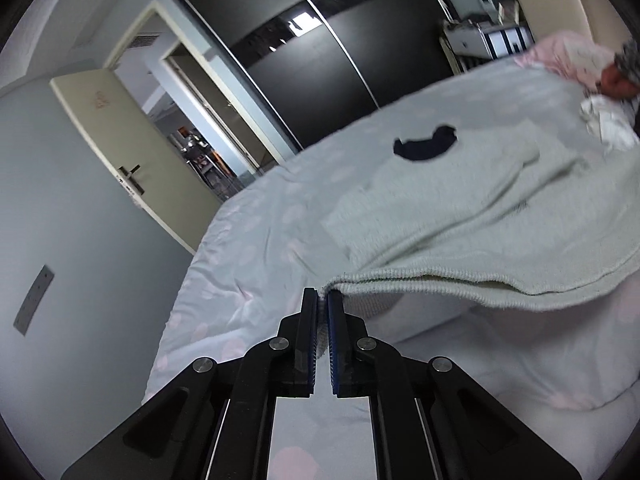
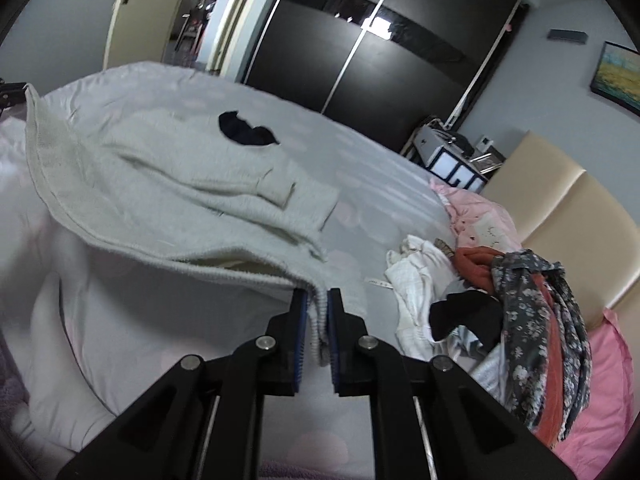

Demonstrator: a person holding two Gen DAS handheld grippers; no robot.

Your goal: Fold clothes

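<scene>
A pale grey-green knit sweater [image 1: 460, 216] lies spread on the bed, its ribbed hem lifted toward me. My left gripper [image 1: 322, 300] is shut on one corner of that hem. My right gripper [image 2: 317, 300] is shut on the other hem corner of the sweater [image 2: 168, 196], and the hem sags between the two. The sleeves lie folded across the sweater's body. A small dark garment [image 1: 426, 146] rests at the sweater's far end, by the neck, and shows in the right wrist view as a dark garment [image 2: 248, 130] too.
The bed [image 1: 248, 264] has a pale cover with faint pink spots. A heap of clothes [image 2: 520, 320], white, rust, floral grey and black, lies by the pink pillow [image 2: 480, 220] and beige headboard [image 2: 568, 208]. A dark sliding wardrobe [image 2: 360, 40] and an open door [image 1: 112, 152] stand beyond.
</scene>
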